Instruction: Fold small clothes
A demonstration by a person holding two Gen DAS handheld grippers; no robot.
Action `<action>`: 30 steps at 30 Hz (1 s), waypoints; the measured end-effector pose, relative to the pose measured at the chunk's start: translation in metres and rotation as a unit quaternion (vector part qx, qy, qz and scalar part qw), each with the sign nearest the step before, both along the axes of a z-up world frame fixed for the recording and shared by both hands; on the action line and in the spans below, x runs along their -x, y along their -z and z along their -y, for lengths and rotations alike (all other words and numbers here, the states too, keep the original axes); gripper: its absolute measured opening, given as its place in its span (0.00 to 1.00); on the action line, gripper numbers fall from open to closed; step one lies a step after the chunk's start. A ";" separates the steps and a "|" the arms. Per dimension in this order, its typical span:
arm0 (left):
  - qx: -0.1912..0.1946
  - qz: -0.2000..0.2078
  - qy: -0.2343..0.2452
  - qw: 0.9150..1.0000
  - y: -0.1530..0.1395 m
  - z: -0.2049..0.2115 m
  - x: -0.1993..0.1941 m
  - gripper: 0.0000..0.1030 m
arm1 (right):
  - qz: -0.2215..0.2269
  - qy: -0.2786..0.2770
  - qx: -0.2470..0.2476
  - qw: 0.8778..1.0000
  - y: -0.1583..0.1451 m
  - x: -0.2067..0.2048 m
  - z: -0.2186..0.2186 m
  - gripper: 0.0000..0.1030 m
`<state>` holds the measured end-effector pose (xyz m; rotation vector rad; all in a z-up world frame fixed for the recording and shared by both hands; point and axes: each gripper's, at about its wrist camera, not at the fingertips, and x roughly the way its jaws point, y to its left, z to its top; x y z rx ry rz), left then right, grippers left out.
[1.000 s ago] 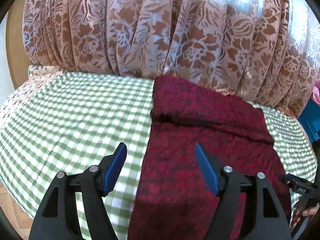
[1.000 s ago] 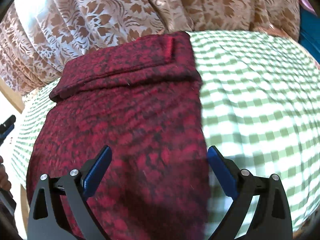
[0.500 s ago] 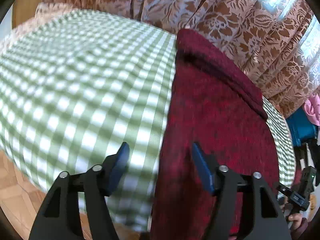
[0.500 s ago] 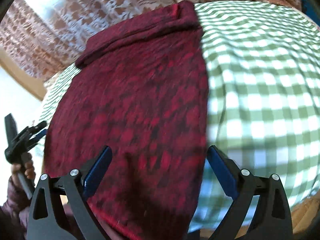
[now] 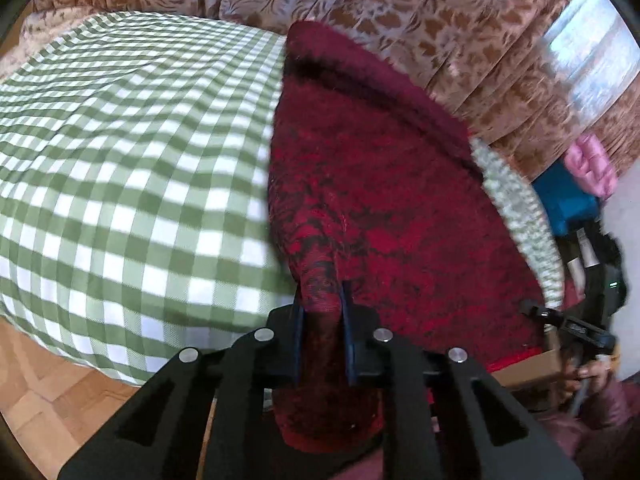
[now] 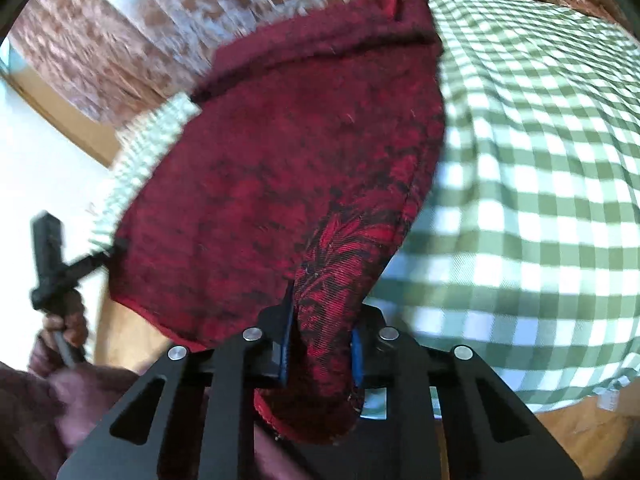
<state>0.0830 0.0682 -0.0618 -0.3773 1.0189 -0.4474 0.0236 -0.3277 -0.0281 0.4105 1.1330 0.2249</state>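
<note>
The left gripper [image 5: 323, 332] is clamped on the near left corner of the dark red patterned woven cloth [image 5: 384, 184], the right gripper [image 6: 320, 344] likewise pinching its near right corner, both bunching the hem. The cloth lies on a green-and-white checked tablecloth [image 5: 120, 160], far edge folded over. Behind hang brown floral curtains [image 5: 400, 12], with a blue box [image 5: 568, 204] beside them
</note>
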 end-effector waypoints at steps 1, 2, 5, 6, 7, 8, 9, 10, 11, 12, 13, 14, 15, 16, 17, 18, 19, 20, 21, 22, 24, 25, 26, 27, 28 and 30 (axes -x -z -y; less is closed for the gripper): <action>0.014 0.003 0.000 1.000 -0.005 -0.003 -0.002 0.14 | 0.011 0.003 -0.019 1.000 -0.007 -0.003 0.002 0.20; 0.031 0.007 0.000 0.999 -0.012 -0.007 -0.005 0.14 | 0.024 0.005 -0.037 0.999 -0.015 -0.006 0.004 0.20; 0.095 0.022 -0.004 0.995 -0.034 -0.016 -0.023 0.14 | 0.053 0.015 -0.077 0.995 -0.032 -0.018 0.013 0.20; 0.107 0.026 -0.009 0.994 -0.039 -0.016 -0.031 0.14 | 0.064 0.025 -0.095 0.993 -0.037 -0.025 0.018 0.20; 0.114 0.027 -0.015 0.993 -0.040 -0.016 -0.037 0.13 | 0.072 0.036 -0.109 0.991 -0.040 -0.033 0.024 0.20; 0.123 0.021 -0.026 0.992 -0.041 -0.014 -0.051 0.13 | 0.080 0.051 -0.122 0.988 -0.042 -0.044 0.031 0.20; 0.130 0.014 -0.034 0.991 -0.039 -0.011 -0.062 0.13 | 0.085 0.064 -0.128 0.986 -0.042 -0.054 0.035 0.20; 0.133 0.010 -0.038 0.990 -0.038 -0.008 -0.069 0.13 | 0.087 0.074 -0.129 0.985 -0.043 -0.061 0.039 0.20; 0.135 0.004 -0.044 0.990 -0.036 -0.002 -0.083 0.13 | 0.086 0.088 -0.131 0.984 -0.042 -0.073 0.043 0.20; 0.134 0.000 -0.047 0.990 -0.035 0.003 -0.093 0.13 | 0.085 0.102 -0.131 0.983 -0.041 -0.086 0.046 0.20; 0.134 -0.004 -0.048 0.990 -0.034 0.009 -0.103 0.13 | 0.082 0.110 -0.129 0.982 -0.039 -0.094 0.047 0.20; 0.132 -0.012 -0.052 0.990 -0.032 0.015 -0.116 0.14 | 0.076 0.118 -0.124 0.982 -0.035 -0.104 0.047 0.20; 0.129 -0.024 -0.059 0.990 -0.029 0.019 -0.127 0.14 | 0.067 0.127 -0.118 0.983 -0.031 -0.115 0.048 0.20; 0.126 -0.029 -0.061 0.990 -0.029 0.022 -0.138 0.16 | 0.057 0.133 -0.115 0.983 -0.026 -0.123 0.050 0.20; 0.119 -0.031 -0.066 0.990 -0.029 0.026 -0.149 0.21 | 0.049 0.138 -0.112 0.983 -0.022 -0.131 0.051 0.20; 0.115 -0.035 -0.080 0.990 -0.028 0.027 -0.157 0.28 | 0.040 0.144 -0.108 0.983 -0.016 -0.139 0.054 0.20; 0.119 -0.039 -0.087 0.988 -0.026 0.027 -0.165 0.32 | 0.034 0.145 -0.108 0.983 -0.012 -0.147 0.055 0.20; 0.126 -0.042 -0.090 0.987 -0.026 0.027 -0.171 0.39 | 0.023 0.151 -0.112 0.982 -0.005 -0.154 0.057 0.20; 0.133 -0.048 -0.103 0.985 -0.025 0.024 -0.180 0.46 | 0.017 0.157 -0.118 0.980 0.000 -0.158 0.060 0.21; 0.142 -0.054 -0.117 0.981 -0.023 0.019 -0.187 0.48 | 0.012 0.161 -0.124 0.979 0.006 -0.162 0.063 0.22; 0.157 -0.056 -0.134 0.977 -0.023 0.008 -0.196 0.50 | 0.003 0.170 -0.134 0.976 0.013 -0.168 0.067 0.29; 0.153 -0.051 -0.143 0.977 -0.025 0.003 -0.199 0.51 | 0.002 0.172 -0.149 0.974 0.014 -0.170 0.070 0.41; 0.141 -0.036 -0.149 0.978 -0.028 -0.003 -0.197 0.54 | 0.004 0.173 -0.168 0.971 0.015 -0.171 0.072 0.58; 0.133 -0.025 -0.150 0.979 -0.030 -0.008 -0.194 0.62 | 0.015 0.174 -0.203 0.963 0.014 -0.171 0.074 0.69; 0.125 -0.014 -0.148 0.981 -0.031 -0.012 -0.191 0.65 | 0.026 0.175 -0.224 0.958 0.011 -0.170 0.077 0.90; 0.116 0.001 -0.141 0.983 -0.030 -0.023 -0.179 0.70 | 0.062 0.190 -0.234 0.951 -0.001 -0.164 0.086 0.96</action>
